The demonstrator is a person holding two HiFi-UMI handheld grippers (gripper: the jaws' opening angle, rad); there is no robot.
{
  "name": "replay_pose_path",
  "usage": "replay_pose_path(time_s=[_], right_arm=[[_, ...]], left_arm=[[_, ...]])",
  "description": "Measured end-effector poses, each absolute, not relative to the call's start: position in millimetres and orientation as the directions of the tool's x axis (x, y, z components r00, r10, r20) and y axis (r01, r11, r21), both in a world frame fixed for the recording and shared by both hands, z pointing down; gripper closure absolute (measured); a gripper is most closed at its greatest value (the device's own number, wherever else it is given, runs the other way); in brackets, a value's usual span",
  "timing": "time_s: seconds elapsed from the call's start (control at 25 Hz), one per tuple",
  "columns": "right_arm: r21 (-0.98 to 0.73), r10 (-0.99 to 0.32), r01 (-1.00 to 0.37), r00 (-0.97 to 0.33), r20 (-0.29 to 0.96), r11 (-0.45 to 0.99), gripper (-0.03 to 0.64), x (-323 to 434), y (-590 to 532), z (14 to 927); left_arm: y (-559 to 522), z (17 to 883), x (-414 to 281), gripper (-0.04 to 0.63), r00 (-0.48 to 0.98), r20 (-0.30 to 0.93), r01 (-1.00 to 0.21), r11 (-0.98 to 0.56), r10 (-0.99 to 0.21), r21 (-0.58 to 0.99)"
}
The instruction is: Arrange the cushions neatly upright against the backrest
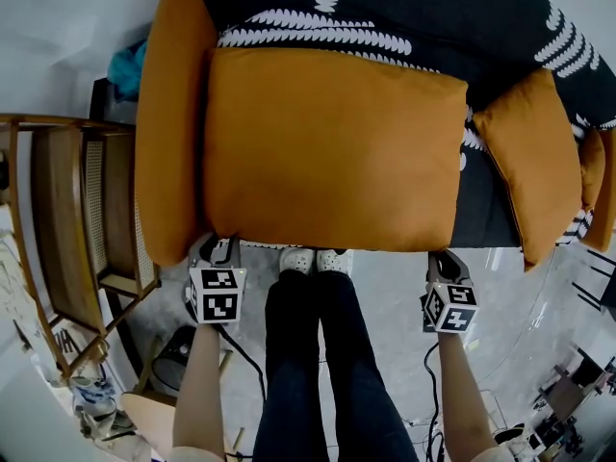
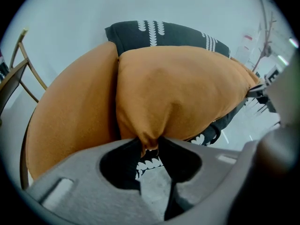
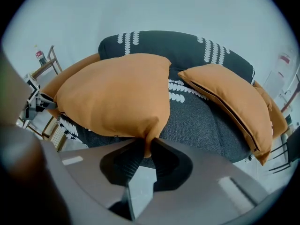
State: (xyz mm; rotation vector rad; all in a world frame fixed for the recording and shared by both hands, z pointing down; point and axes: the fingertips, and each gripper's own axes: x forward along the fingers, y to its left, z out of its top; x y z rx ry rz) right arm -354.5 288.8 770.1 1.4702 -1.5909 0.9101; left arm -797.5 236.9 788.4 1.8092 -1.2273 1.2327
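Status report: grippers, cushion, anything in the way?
Both shut: left gripper, right gripper on front corners of big orange cushion. Flat on sofa, not upright. Right side: smaller orange cushion, clear.

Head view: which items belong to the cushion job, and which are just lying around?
Job:
- big orange cushion, its near corners pinched by the left tool and the right tool
- smaller orange cushion
- orange cushion at the left
- black patterned sofa

Lying about:
- wooden chair
- teal cloth
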Motion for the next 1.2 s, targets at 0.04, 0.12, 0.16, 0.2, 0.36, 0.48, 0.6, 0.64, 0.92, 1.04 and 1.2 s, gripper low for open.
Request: replay_pose_path(time_s=[0.04,0.12,0.16,0.2,0.36,0.48,0.6,0.64,0.92,1.04,1.2], right_arm=[[-0.001,-0.447,-0.997,-0.038,0.894,0.082,0.554,-354.8,287.4,766.6],[0.000,-0.451,-0.996,-0.041,0.892,0.089,0.554,-354.4,284.7,758.3],[0.001,-0.453,-0.996,-0.041,0.891,0.091,0.555,-353.7,283.3,753.2],[0.001,-0.456,-0.996,-0.041,0.889,0.091,0.555,-353.0,281.7,747.5],[-0.004,-0.479,-0.995,-0.049,0.877,0.095,0.557,-351.2,271.0,721.6],[-0.004,-0.502,-0.994,-0.058,0.863,0.107,0.557,-349.0,260.9,699.9],[-0.001,-0.528,-0.993,-0.062,0.847,0.116,0.558,-346.8,246.6,679.3],[0.000,-0.535,-0.993,-0.063,0.843,0.118,0.558,-346.0,241.9,672.2],[-0.019,-0.587,-0.989,-0.101,0.803,0.144,0.560,-339.9,204.0,621.6],[-0.029,-0.617,-0.988,-0.119,0.778,0.155,0.560,-337.6,180.8,603.9],[-0.019,-0.639,-0.988,-0.114,0.761,0.154,0.561,-335.2,161.0,582.2]], left_arm=[[235.6,784.6,-797.7,0.474,0.131,0.929,-0.927,-0.375,-0.345,-0.008],[233.0,775.4,-796.9,0.479,0.131,0.928,-0.927,-0.374,-0.349,-0.010],[231.6,769.9,-795.9,0.480,0.131,0.926,-0.927,-0.374,-0.355,-0.012],[230.2,763.8,-794.9,0.482,0.131,0.923,-0.927,-0.374,-0.362,-0.015],[223.6,737.0,-794.0,0.489,0.123,0.912,-0.934,-0.356,-0.392,-0.027],[214.1,714.8,-792.1,0.494,0.124,0.900,-0.938,-0.345,-0.419,-0.032],[199.9,692.0,-790.2,0.500,0.120,0.886,-0.939,-0.341,-0.448,-0.045],[195.3,684.7,-789.5,0.503,0.119,0.882,-0.940,-0.339,-0.457,-0.049],[160.7,633.7,-784.5,0.522,0.093,0.856,-0.940,-0.328,-0.508,-0.092],[138.8,612.5,-782.6,0.537,0.082,0.840,-0.942,-0.317,-0.537,-0.111],[120.6,586.1,-779.7,0.558,0.068,0.823,-0.946,-0.298,-0.565,-0.127]])
